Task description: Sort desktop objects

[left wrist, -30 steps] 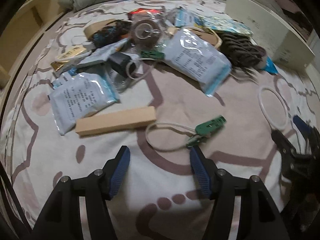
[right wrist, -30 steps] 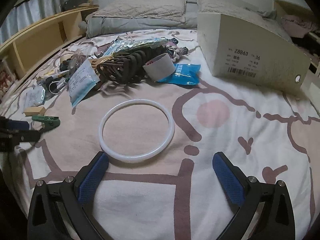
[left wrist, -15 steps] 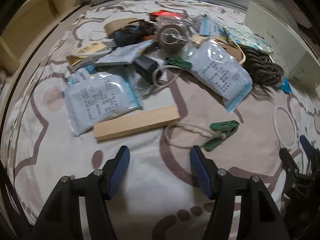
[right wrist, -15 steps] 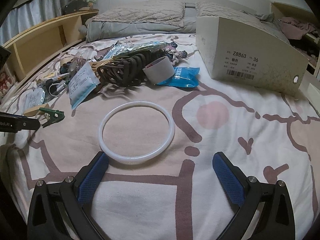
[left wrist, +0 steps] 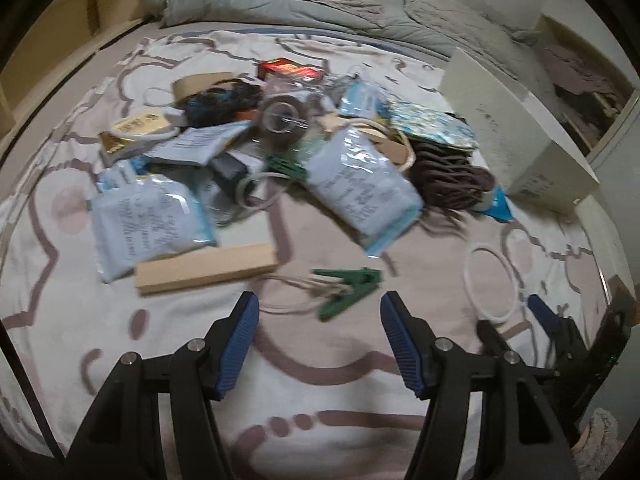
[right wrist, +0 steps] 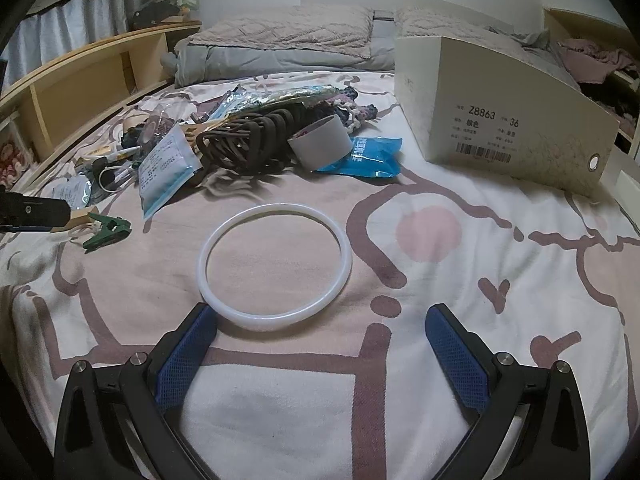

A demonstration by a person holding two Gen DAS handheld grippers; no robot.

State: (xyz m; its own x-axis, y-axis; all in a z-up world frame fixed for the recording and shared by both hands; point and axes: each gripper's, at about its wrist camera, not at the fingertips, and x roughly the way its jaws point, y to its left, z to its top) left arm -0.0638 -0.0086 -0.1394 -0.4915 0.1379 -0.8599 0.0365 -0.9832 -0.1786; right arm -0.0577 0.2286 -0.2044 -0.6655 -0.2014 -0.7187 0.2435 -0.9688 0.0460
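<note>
A heap of small objects lies on the patterned bedspread. Nearest my left gripper is a green clip tied to a white cord loop, with a wooden block to its left. That gripper hangs open above the cloth, holding nothing. Pale blue packets and a brown coiled cord lie further back. A white ring lies flat just ahead of my right gripper, whose jaws stand wide and empty; its left fingertip sits close to the ring's near edge. The same white ring shows at the right in the left wrist view.
A cream shoebox stands at the right rear of the bed. A grey tape roll and blue pouch lie beside the cord. Folded grey bedding fills the head end; wooden shelves run along the left.
The left gripper has risen and tilted, so the pile, block and green clip slid down the picture toward its fingers. The right gripper and the white ring stay as they were.
</note>
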